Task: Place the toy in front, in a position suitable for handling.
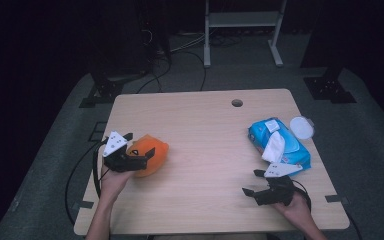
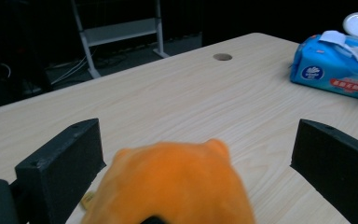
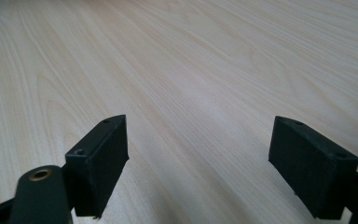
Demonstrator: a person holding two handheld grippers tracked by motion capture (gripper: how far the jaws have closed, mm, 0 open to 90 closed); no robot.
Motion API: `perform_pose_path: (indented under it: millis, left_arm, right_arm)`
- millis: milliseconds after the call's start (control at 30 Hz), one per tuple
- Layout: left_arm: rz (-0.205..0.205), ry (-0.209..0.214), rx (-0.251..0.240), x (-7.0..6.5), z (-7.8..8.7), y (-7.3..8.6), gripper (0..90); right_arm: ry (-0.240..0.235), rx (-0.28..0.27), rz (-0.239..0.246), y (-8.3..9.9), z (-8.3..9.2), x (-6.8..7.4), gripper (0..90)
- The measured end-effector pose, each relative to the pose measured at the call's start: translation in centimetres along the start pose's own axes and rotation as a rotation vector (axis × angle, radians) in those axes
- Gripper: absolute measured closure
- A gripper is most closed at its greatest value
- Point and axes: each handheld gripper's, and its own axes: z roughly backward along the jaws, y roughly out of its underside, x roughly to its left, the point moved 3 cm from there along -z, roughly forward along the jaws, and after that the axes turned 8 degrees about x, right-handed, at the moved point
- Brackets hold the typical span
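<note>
An orange soft lump [image 1: 152, 154] [image 2: 177, 186] lies on the left side of the light wooden table [image 1: 205, 130]. My left gripper [image 1: 140, 144] [image 2: 196, 140] is open around it, one jaw on each side, with gaps between the pads and the orange surface. My right gripper [image 1: 251, 182] [image 3: 196, 135] is open near the table's front right, with bare wood between its jaws. Just behind it sits a blue pack of wet wipes [image 1: 280, 142] [image 2: 335, 70] with a white wipe [image 1: 274, 147] sticking out of the top.
A round white lid [image 1: 301, 127] lies beside the pack near the right edge. A small cable hole [image 1: 237, 103] is at the table's back. On the floor behind stand a white metal rack [image 1: 242, 30], black stand feet [image 1: 100, 92] and cables.
</note>
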Motion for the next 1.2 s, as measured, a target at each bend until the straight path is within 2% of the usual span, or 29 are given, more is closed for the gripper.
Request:
perform_pose_path:
  millis: [133,167,267,300,333,400,433,467,500,533,567,600,633,667,733,800,867,900,933,967,1000,1200]
  left_arm:
    - [0.013,0.003,0.007,0.6,0.0,0.6,1.7]
    - [0.006,-0.013,0.025,0.9,-0.2,1.0,1.6]
    - [0.009,-0.014,0.043,1.2,-0.5,1.4,1.7]
    - [0.003,-0.023,0.077,1.5,-0.8,1.9,1.6]
    - [0.003,-0.023,0.077,1.5,-0.8,1.9,1.6]
    - [0.004,-0.028,0.106,1.7,-1.1,2.2,1.6]
    - [0.021,-0.013,0.112,1.7,-1.4,2.6,1.7]
    - [0.021,-0.013,0.112,1.7,-1.4,2.6,1.7]
    - [0.022,-0.007,0.154,1.8,-1.8,3.0,1.7]
    - [0.027,0.004,0.167,1.8,-2.0,3.2,1.7]
    - [0.046,0.026,0.171,1.9,-2.1,3.5,1.7]
    - [0.046,0.026,0.171,1.9,-2.1,3.5,1.7]
    - [0.086,0.052,0.168,2.1,-2.4,3.8,1.7]
    - [0.086,0.052,0.168,2.1,-2.4,3.8,1.7]
    - [0.122,0.076,0.159,2.4,-2.4,4.2,2.5]
    - [0.13,0.079,0.141,2.4,-2.5,4.5,5.1]
    - [0.123,0.085,0.149,2.4,-2.5,4.6,9.3]
    - [0.102,0.08,0.163,2.1,-2.3,4.5,12.9]
    - [0.102,0.08,0.163,2.1,-2.3,4.5,16.1]
    - [0.087,0.071,0.17,2.0,-2.3,4.4,16.1]
    - [0.084,0.066,0.173,1.9,-2.3,4.3,21.7]
    - [0.085,0.045,0.153,1.6,-1.9,3.8,34.9]
  right_arm:
    - [-0.002,-0.003,0.002,-0.1,-0.1,0.1,18.4]
    - [-0.006,0.005,0.003,-0.1,-0.2,0.2,18.4]
    - [-0.006,0.011,0.007,-0.1,-0.3,0.2,18.4]
    - [-0.007,0.011,0.011,-0.1,-0.2,0.3,18.5]
    - [-0.007,0.011,0.011,-0.1,-0.2,0.3,18.5]
    - [-0.007,0.007,0.014,-0.1,-0.1,0.4,18.5]
    - [-0.008,0.005,0.012,-0.1,-0.1,0.4,18.5]
    - [-0.008,0.005,0.012,-0.1,-0.1,0.4,18.5]
    - [-0.01,0.008,0.015,0.0,-0.1,0.3,18.5]
    - [-0.01,0.009,0.016,0.0,-0.2,0.3,18.5]
    - [-0.011,0.01,0.018,-0.1,-0.1,0.4,18.5]
    - [-0.011,0.01,0.018,-0.1,-0.1,0.4,18.5]
    - [-0.009,0.01,0.022,-0.1,-0.1,0.4,18.5]
    - [-0.009,0.01,0.022,-0.1,-0.1,0.4,18.5]
    - [-0.01,0.009,0.024,-0.1,-0.1,0.5,18.6]
    - [-0.012,0.017,0.024,-0.1,-0.3,0.5,18.6]
    - [-0.013,0.018,0.029,-0.1,-0.3,0.5,18.6]
    - [-0.012,0.019,0.029,-0.1,-0.3,0.6,18.6]
    - [-0.012,0.019,0.029,-0.1,-0.3,0.6,18.6]
    - [-0.012,0.017,0.028,-0.1,-0.3,0.6,18.6]
    - [-0.01,0.012,0.03,-0.2,-0.2,0.6,18.6]
    - [-0.009,0.011,0.03,-0.1,-0.2,0.6,18.6]
